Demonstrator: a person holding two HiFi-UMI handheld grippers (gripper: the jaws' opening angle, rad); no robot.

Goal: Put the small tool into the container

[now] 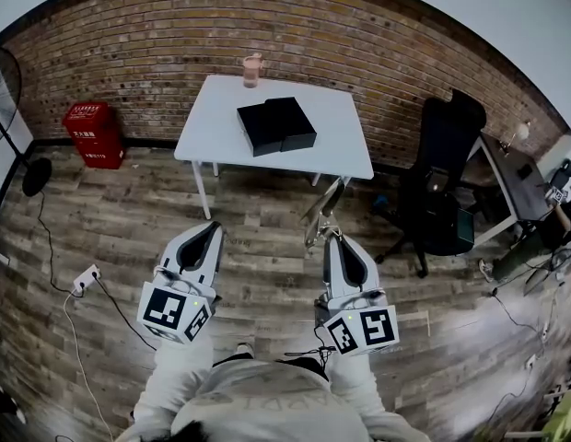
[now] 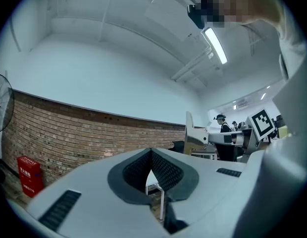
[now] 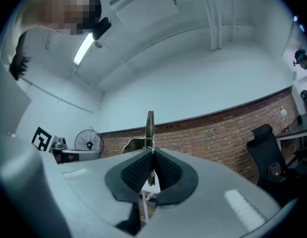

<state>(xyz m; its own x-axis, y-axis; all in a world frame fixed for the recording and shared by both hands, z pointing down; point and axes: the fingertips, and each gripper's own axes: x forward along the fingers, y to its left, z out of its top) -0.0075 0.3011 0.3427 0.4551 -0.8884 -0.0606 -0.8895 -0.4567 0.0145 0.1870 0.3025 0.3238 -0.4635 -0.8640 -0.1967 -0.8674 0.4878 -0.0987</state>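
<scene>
In the head view the black container [image 1: 276, 124] lies on a white table [image 1: 204, 132] by the brick wall, well ahead of both grippers. My right gripper [image 1: 333, 236] is shut on a small metal tool [image 1: 323, 212] that sticks forward past its tips over the wooden floor. The right gripper view shows the tool [image 3: 150, 124] standing thin and upright between the shut pads of that gripper [image 3: 152, 155]. My left gripper [image 1: 215, 227] is held level beside it, and in its own view this gripper [image 2: 151, 153] has its jaws together with nothing between them.
A pink cup [image 1: 252, 70] stands at the table's far edge. A red box [image 1: 94, 134] sits left by the wall, a fan [image 1: 5, 81] further left. A black office chair [image 1: 442, 182] and a desk [image 1: 511, 187] stand right. A power strip [image 1: 86, 279] with cables lies on the floor.
</scene>
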